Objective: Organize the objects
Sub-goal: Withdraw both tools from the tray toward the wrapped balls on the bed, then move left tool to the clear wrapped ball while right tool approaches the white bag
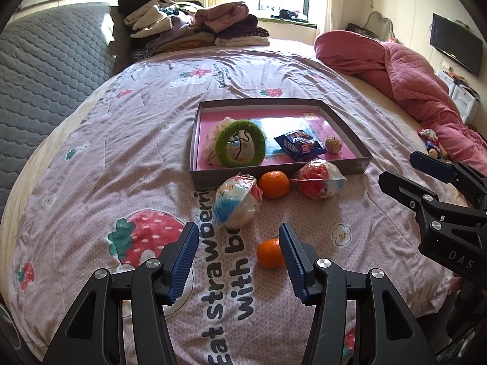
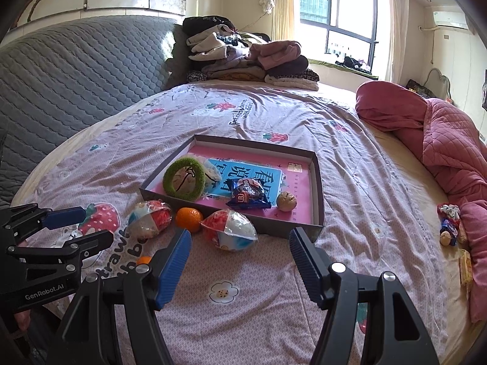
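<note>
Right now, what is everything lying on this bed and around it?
box: 1, grey with pink floor, mid-bed
ring: 1, green, fuzzy, in box, over a white bag
snack packet: 1, blue, in box
round beige ball: 1, in box
wrapped balls: 2, clear wrap, red, white and blue, before the box
oranges: 2, one by the box, one near the left fingers
clothes: pile, far end
quilt: 1, pink, right
left gripper: fingers apart, empty
right gripper: fingers apart, empty

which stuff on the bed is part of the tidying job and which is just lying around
Job:
- shallow box
- green fuzzy ring
- blue snack packet
- two tangerines
- two bagged toys

Lying about:
- folded clothes pile
- pink quilt
- wall TV
</note>
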The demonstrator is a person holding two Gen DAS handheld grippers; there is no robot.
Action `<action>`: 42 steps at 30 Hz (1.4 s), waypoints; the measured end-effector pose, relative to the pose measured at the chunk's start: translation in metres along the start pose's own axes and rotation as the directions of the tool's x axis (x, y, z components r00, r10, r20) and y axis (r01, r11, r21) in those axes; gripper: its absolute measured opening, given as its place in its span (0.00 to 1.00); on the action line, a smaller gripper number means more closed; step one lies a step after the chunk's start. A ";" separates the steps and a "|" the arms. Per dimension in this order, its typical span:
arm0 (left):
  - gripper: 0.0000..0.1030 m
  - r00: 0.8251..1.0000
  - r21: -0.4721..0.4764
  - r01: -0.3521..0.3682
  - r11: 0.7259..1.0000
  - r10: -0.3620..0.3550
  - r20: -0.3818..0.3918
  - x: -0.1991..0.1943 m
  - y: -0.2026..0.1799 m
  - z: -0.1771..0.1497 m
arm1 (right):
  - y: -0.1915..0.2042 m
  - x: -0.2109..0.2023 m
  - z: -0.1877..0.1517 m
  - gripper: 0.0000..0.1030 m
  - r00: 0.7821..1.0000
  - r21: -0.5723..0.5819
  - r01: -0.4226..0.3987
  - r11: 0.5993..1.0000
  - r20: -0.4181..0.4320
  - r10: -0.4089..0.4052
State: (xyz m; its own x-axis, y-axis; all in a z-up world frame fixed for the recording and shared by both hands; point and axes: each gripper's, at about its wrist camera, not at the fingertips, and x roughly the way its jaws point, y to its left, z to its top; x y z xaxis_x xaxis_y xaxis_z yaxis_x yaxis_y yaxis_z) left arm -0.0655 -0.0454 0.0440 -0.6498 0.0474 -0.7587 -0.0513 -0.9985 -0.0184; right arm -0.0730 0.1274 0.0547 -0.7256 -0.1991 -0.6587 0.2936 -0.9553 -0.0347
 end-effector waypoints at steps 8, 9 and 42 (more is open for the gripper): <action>0.55 1.000 -0.006 0.006 1.000 -0.007 -0.007 0.003 0.003 -0.008 | 0.002 0.005 -0.009 0.65 1.000 -0.007 0.004 1.000 -0.017 -0.004; 0.55 1.000 -0.006 0.008 1.000 -0.008 -0.008 0.003 0.003 -0.009 | 0.002 0.006 -0.011 0.65 1.000 -0.008 0.005 1.000 -0.018 -0.005; 0.55 0.998 -0.037 0.019 0.999 -0.021 -0.067 0.056 0.013 -0.012 | -0.011 0.065 -0.027 0.65 0.995 0.005 -0.004 1.000 -0.100 0.004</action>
State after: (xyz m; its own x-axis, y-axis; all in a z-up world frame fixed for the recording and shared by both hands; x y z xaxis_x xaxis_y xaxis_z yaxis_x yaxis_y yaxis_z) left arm -0.0938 -0.0558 -0.0068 -0.5965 0.0668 -0.7998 -0.0356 -0.9978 -0.0568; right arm -0.1065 0.1305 -0.0075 -0.6583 -0.1801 -0.7309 0.2933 -0.9556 -0.0288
